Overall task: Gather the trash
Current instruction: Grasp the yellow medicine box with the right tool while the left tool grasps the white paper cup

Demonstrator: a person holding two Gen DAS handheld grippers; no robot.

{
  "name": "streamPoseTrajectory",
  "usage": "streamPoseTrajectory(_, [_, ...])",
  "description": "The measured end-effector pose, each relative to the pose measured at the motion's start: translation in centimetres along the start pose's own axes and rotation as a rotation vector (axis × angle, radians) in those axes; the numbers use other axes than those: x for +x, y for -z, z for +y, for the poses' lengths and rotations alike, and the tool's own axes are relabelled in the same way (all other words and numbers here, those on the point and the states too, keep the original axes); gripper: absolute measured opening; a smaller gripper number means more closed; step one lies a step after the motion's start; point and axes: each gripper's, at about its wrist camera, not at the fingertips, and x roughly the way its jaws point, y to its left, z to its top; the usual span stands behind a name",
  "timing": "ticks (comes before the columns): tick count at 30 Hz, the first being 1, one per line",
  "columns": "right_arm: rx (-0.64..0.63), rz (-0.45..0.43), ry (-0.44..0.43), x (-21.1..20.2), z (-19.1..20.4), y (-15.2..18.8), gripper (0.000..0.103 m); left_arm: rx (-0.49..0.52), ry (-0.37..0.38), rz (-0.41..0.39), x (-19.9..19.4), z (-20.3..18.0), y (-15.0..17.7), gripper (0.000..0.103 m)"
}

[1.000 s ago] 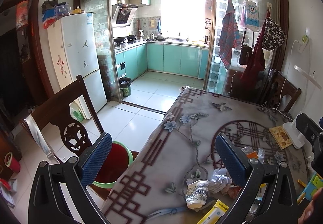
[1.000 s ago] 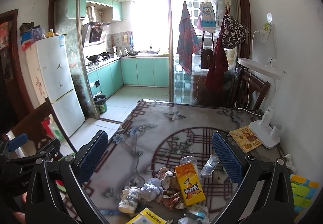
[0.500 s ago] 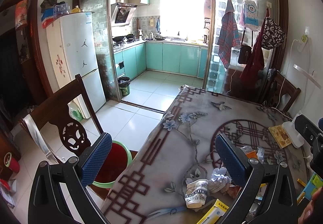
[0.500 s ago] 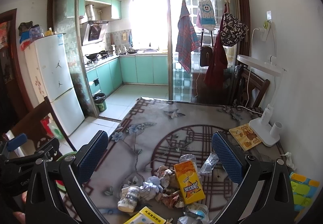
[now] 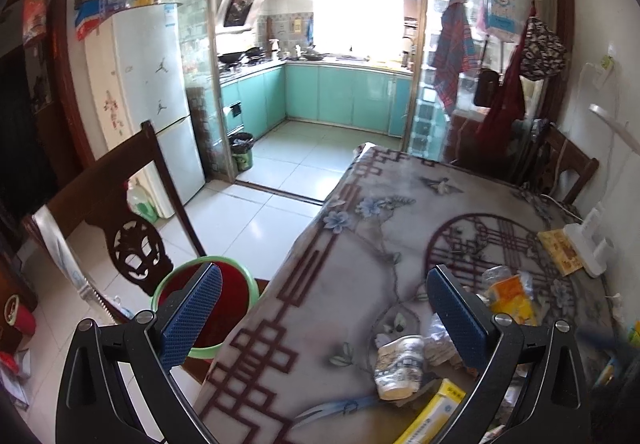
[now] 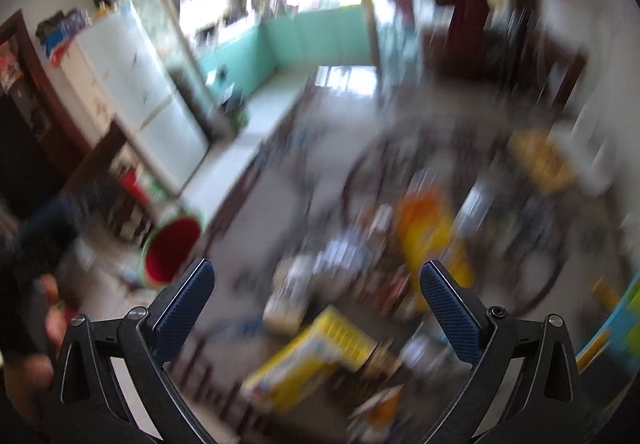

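A pile of trash lies on the patterned table [image 5: 344, 284]: a tipped paper cup [image 5: 398, 368], crumpled paper [image 5: 438, 340], an orange carton [image 5: 510, 296] and a yellow box [image 5: 434, 412]. My left gripper [image 5: 324, 312] is open and empty, above the table's left edge, with the cup just left of its right finger. A green-rimmed red bin [image 5: 224, 308] stands on the floor beside the table. The right wrist view is heavily blurred; my right gripper [image 6: 316, 308] is open and empty above the pile, with the orange carton [image 6: 428, 228], yellow box [image 6: 316, 360] and bin [image 6: 170, 248] in view.
A dark wooden chair [image 5: 120, 211] stands left of the bin. A white lamp base [image 5: 588, 248] and a yellow booklet [image 5: 560, 248] sit at the table's right side. A fridge [image 5: 148, 99] and the kitchen doorway lie beyond.
The right gripper has swung sharply down and forward over the trash pile, blurring its view. The left gripper has shifted only slightly. Both jaws stay open.
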Motion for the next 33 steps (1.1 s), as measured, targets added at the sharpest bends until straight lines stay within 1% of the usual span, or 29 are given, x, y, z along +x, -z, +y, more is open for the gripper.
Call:
streamPoseTrajectory(1, [0.007,0.047,-0.010,1.1,0.0,0.7,0.103,-0.004,-0.012,-0.005,0.4,0.3,0.3,0.103])
streamPoseTrajectory(3, [0.074,0.205,-0.067,4.6,-0.1,3.3,0.103,-0.002,-0.038,-0.002,1.3,0.8,0.9,0.103])
streamPoseTrajectory(5, [0.152,0.309,-0.123,6.8,-0.3,5.0,0.103,-0.001,-0.045,0.021,2.2,1.3,1.4,0.103])
streamPoseTrajectory(6, [0.170,0.339,-0.129,7.4,-0.4,5.5,0.103,-0.006,-0.034,0.040,2.7,1.5,1.7,0.103])
streamPoseTrajectory(9, [0.220,0.458,-0.111,9.9,-0.1,7.7,0.103,-0.014,0.009,0.087,4.0,2.0,2.5,0.103])
streamPoseTrajectory(11, [0.220,0.497,-0.095,10.9,-0.1,8.0,0.103,0.002,0.016,0.119,5.1,2.0,3.2,0.103])
streamPoseTrajectory(13, [0.196,0.516,-0.043,11.8,0.0,8.2,0.103,0.012,0.023,0.150,5.9,1.9,3.9,0.103])
streamPoseTrajectory(14, [0.179,0.524,-0.019,12.3,-0.1,8.2,0.103,0.015,0.041,0.169,6.4,1.9,4.2,0.103])
streamPoseTrajectory(16, [0.162,0.523,0.001,13.0,-0.3,8.7,0.092,0.021,0.061,0.194,6.9,1.9,4.6,0.103])
streamPoseTrajectory(17, [0.163,0.519,-0.005,13.0,-0.5,8.8,0.076,0.027,0.069,0.196,7.2,1.8,4.8,0.103])
streamPoseTrajectory(19, [0.164,0.510,-0.020,12.7,-0.7,8.8,0.070,0.039,0.089,0.198,7.5,1.7,4.9,0.103])
streamPoseTrajectory(20, [0.162,0.492,-0.034,12.4,-0.7,8.7,0.052,0.045,0.101,0.201,7.9,1.5,5.0,0.102])
streamPoseTrajectory(21, [0.161,0.467,-0.056,11.5,-0.7,8.2,0.046,0.049,0.108,0.206,8.2,1.5,5.1,0.102])
streamPoseTrajectory(23, [0.154,0.413,-0.064,10.4,-0.3,7.4,0.042,0.062,0.123,0.231,9.2,1.1,5.6,0.102])
streamPoseTrajectory(24, [0.142,0.366,-0.059,8.9,-0.4,6.6,0.037,0.066,0.135,0.246,9.7,0.8,5.8,0.102])
streamPoseTrajectory(26, [0.120,0.289,-0.028,6.6,-0.8,5.3,0.031,0.083,0.158,0.286,10.8,-0.1,6.5,0.102])
streamPoseTrajectory(28, [0.120,0.223,0.006,5.0,-1.7,4.4,0.031,0.101,0.183,0.324,12.0,-1.2,7.3,0.102])
streamPoseTrajectory(30, [0.125,0.142,0.063,2.5,-3.1,2.9,0.031,0.125,0.207,0.366,13.3,-2.7,8.3,0.102])
streamPoseTrajectory(33, [0.129,0.077,0.124,0.0,-4.7,2.1,0.031,0.169,0.231,0.424,15.5,-5.7,10.1,0.102])
